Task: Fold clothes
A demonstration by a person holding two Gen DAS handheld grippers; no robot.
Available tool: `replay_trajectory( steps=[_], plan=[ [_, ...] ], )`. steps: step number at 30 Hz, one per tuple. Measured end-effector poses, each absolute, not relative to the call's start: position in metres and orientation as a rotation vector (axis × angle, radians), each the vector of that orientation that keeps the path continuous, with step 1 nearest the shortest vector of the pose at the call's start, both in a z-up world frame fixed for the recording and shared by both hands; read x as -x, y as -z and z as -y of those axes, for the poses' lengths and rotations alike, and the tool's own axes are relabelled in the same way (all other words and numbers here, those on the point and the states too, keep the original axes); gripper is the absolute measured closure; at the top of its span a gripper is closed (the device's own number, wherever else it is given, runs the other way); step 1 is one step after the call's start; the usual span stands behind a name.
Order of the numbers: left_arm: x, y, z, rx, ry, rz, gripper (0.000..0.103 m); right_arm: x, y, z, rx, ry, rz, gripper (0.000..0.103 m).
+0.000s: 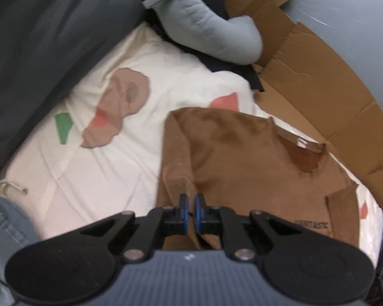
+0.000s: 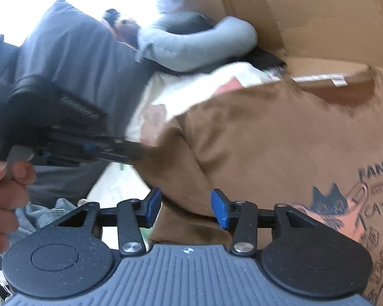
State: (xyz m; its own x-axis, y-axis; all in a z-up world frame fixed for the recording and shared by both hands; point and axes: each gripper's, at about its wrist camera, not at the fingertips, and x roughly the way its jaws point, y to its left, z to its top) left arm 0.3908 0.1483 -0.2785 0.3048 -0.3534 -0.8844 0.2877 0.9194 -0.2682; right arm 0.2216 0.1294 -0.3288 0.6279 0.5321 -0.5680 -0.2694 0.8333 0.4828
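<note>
Left wrist view: the left gripper (image 1: 190,204) is seen with its blue pads nearly touching, and a fold of the brown T-shirt (image 1: 242,158) is pinched between them at the garment's left edge. The rest of the shirt is spread ahead and to the right of the jaws on the white patterned sheet (image 1: 109,168), with its neckline (image 1: 303,148) lying well to the right and forward. A long axis running away from the jaws toward the cardboard box (image 1: 319,89) is judged from this. A light grey garment (image 1: 204,25) lies far ahead, apart from the shirt.

Right wrist view: the right gripper (image 2: 186,206) is shown with its pads standing apart, released; brown cloth lies between and just beyond them, but no pad is seen pressing on it. The printed front of the shirt lies to the right of these jaws. The left gripper is seen up and to the left, its tip buried in the same brown edge, with a hand (image 2: 5,196) at the frame's left margin.

The fold is judged to depend on the clamped left edge being carried rightward across the shirt; the left hand is the one already attached.
</note>
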Motion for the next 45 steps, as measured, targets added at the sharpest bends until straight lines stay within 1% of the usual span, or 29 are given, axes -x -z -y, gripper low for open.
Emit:
replay_trajectory(
  steps=[7, 12, 13, 14, 16, 17, 20, 22, 24, 31, 45],
  plan=[
    [-0.390, 0.271, -0.127, 0.067, 0.468, -1.216, 0.097, -0.235, 0.317, -0.140, -0.331, -0.490, -0.711, 0.051],
    [-0.395, 0.267, -0.116, 0.065, 0.483, -1.235, 0.097, -0.251, 0.318, -0.147, -0.315, -0.486, -0.710, 0.052],
    [-0.396, 0.266, -0.114, 0.060, 0.484, -1.233, 0.096, -0.253, 0.319, -0.147, -0.317, -0.490, -0.707, 0.061],
    [-0.397, 0.264, -0.113, 0.057, 0.484, -1.227, 0.095, -0.256, 0.320, -0.146, -0.329, -0.491, -0.713, 0.079],
    [-0.401, 0.260, -0.114, 0.070, 0.477, -1.217, 0.090, -0.261, 0.324, -0.142, -0.361, -0.487, -0.733, 0.100],
    [-0.404, 0.259, -0.115, 0.071, 0.469, -1.211, 0.090, -0.263, 0.326, -0.139, -0.379, -0.480, -0.738, 0.100],
    [-0.414, 0.256, -0.117, 0.071, 0.440, -1.191, 0.083, -0.264, 0.329, -0.133, -0.396, -0.468, -0.739, 0.101],
    [-0.420, 0.257, -0.119, 0.063, 0.409, -1.185, 0.073, -0.266, 0.331, -0.128, -0.412, -0.456, -0.742, 0.101],
    [-0.427, 0.261, -0.121, 0.047, 0.388, -1.175, 0.071, -0.269, 0.332, -0.121, -0.435, -0.437, -0.742, 0.101],
    [-0.457, 0.284, -0.124, -0.002, 0.293, -1.149, 0.069, -0.278, 0.338, -0.104, -0.474, -0.399, -0.754, 0.101],
    [-0.508, 0.318, -0.098, -0.119, 0.271, -1.134, 0.066, -0.302, 0.377, -0.071, -0.478, -0.325, -0.820, 0.102]
  ],
)
